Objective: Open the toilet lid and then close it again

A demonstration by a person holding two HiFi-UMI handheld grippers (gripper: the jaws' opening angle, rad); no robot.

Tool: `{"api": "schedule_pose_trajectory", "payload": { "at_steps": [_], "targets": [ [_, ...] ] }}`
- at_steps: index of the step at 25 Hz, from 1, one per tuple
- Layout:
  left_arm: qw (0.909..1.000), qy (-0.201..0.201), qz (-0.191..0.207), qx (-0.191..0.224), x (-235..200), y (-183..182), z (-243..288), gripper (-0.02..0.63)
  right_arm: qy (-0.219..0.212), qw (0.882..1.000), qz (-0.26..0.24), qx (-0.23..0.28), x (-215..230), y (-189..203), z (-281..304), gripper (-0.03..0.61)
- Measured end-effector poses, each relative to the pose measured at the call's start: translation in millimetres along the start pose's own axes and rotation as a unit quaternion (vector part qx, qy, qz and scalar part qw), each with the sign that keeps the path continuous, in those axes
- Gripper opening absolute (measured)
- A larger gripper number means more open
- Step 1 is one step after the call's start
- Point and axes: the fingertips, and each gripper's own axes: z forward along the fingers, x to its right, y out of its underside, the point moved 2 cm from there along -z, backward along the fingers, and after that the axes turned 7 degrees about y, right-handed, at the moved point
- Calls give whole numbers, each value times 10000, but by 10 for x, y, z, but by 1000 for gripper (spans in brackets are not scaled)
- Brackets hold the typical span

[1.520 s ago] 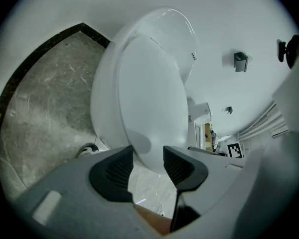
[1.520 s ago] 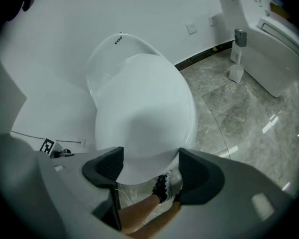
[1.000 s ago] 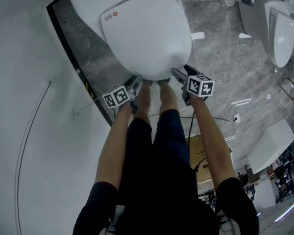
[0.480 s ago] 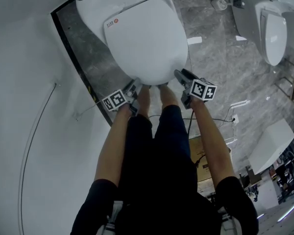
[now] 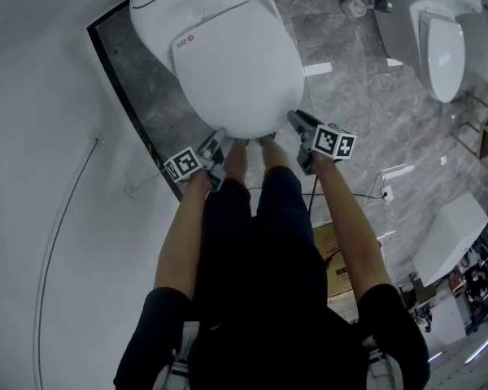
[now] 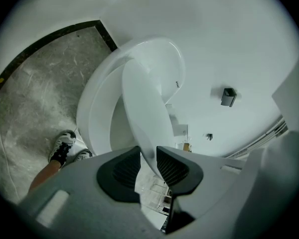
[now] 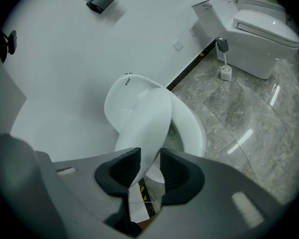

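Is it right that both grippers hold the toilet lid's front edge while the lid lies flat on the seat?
No. The toilet lid is tilted up off the seat, not flat on it; the left gripper view shows it. The left gripper and right gripper, jaws just closed further, do hold its front edge.

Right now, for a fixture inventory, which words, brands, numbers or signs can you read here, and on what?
Label on the toilet lid: dark print beside a red round mark, too small to read.
Left cube, right cube: black-and-white square patterns, no words.
Nothing else readable.
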Motion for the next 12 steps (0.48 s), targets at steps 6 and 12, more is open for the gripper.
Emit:
{"api": "schedule_pose_trajectory", "payload": {
  "at_steps": [6,12],
  "targets": [
    [9999,54,89,-71,222,-36,-69,87,-244,9997,-26,-78,-190,-19,-88,132],
    [9994,321,-1,149,461,-126,-153,84,-450,9989,-113,74,-481,-62,-250,137]
  ]
}}
